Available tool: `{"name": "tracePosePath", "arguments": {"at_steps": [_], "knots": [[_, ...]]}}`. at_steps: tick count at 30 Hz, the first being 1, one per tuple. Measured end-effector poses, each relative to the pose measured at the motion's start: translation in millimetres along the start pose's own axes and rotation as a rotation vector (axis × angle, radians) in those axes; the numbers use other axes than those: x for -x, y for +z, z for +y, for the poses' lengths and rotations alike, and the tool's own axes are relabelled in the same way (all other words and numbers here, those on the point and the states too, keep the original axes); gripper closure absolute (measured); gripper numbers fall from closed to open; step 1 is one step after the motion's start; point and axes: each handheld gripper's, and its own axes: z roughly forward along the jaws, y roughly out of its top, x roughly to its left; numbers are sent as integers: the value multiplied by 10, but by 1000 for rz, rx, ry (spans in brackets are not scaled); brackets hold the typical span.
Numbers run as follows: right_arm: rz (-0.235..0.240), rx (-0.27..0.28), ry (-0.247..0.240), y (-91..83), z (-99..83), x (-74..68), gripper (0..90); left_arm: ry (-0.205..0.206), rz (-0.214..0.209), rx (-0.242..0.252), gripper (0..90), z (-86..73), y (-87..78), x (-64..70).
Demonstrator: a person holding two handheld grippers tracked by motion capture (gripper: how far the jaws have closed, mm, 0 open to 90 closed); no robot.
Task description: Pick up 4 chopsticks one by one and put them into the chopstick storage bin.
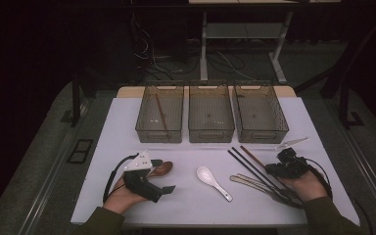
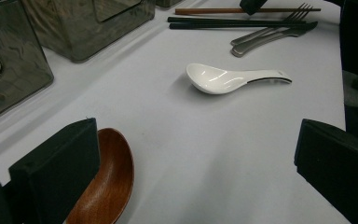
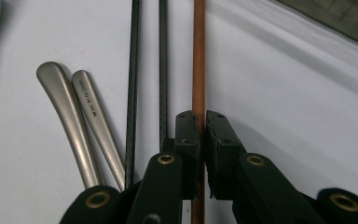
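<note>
— While the right gripper (image 3: 201, 135) rests low on the desk (image 1: 127, 132), what is it holding?

— Its jaws are pressed together on the brown chopstick (image 3: 198, 56), pinching it near one end. In the right gripper view the stick runs straight up between the two black pads.

— Taking the white spoon (image 1: 211, 180) as the landmark, where does that chopstick lie?

— To the right of the white spoon, on the far side of the two black chopsticks (image 1: 252, 168), which lie parallel to it and just beside it. Nearer the spoon than those are two metal handles (image 3: 81, 126), side by side.

— And the left gripper (image 1: 152, 183)?

— Left of the white spoon, with its jaws spread wide and nothing between them. A wooden spoon (image 2: 105, 182) lies on the desk just beside its left jaw; whether they touch, I cannot tell. In the left gripper view the white spoon lies bowl up, well ahead of the open jaws.

— What sits beyond the white spoon?

— Three smoky clear bins (image 1: 211, 113) in a row at the far edge. The left bin (image 1: 160, 115) has a brown stick lying in it.
</note>
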Motion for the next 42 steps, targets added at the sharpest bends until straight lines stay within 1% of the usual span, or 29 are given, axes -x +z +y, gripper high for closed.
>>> {"name": "tracePosePath", "arguments": {"at_steps": [10,16,21,25,31,36,38,41,42], "knots": [[5,34,7,-115,23,41,836,-2,0,-1,0,0,0,-1],[9,71,-8,-214,45,53,836,-7,3,5,0,-2,-3,-2],[28,107,-23,-271,93,39,836,-10,7,10,0,-4,-3,-3],[43,132,-45,-322,160,-5,836,-13,9,17,0,-16,-13,-1],[69,159,-69,-340,299,-76,836,-21,14,26,0,-33,-24,1],[99,189,-76,-364,422,-136,836,-28,13,20,0,-66,-21,13],[104,197,-81,-364,466,-150,836,-21,14,19,0,-59,-15,15],[121,208,-89,-354,528,-172,836,-23,16,18,0,-55,-5,16],[125,215,-84,-349,548,-183,836,-23,19,19,0,-55,-6,17]]}}
